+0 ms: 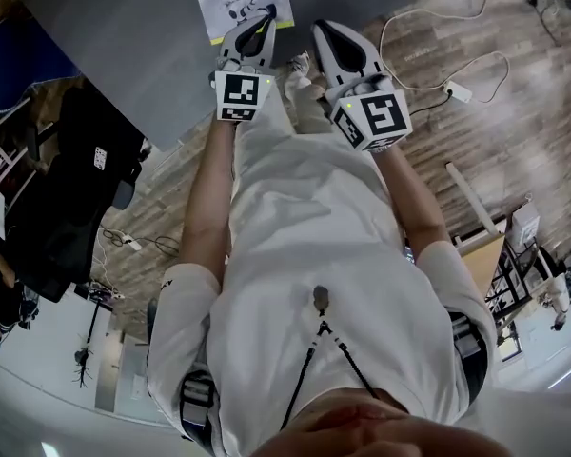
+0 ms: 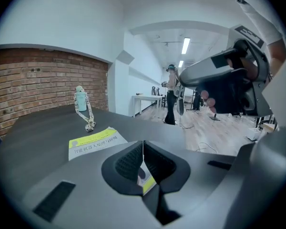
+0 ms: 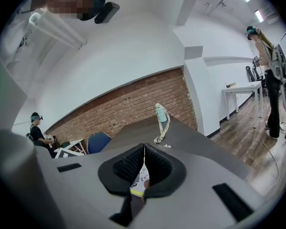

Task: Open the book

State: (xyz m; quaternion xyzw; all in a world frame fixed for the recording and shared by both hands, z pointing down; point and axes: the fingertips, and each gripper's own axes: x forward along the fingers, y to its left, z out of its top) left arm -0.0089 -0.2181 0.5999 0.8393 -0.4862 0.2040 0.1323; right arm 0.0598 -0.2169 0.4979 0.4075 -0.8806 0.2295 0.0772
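The book (image 1: 238, 0) lies closed on the grey table (image 1: 143, 55), with a white cover and a yellow strip along one edge. In the left gripper view the book (image 2: 93, 142) lies flat just beyond the jaws. My left gripper (image 1: 265, 15) hovers over the book's near corner with its pads (image 2: 133, 161) pressed together and nothing between them. My right gripper (image 1: 324, 30) hangs beside it to the right, near the table's edge, and is also shut (image 3: 144, 168) and empty. A sliver of the book (image 3: 139, 179) shows below its pads.
A pale bottle with a patterned lanyard (image 2: 81, 101) stands on the table beyond the book. A black bag (image 1: 76, 188) sits left of the person. Cables and a power strip (image 1: 457, 90) lie on the wood floor at right. A blue chair (image 3: 99, 142) stands behind the table.
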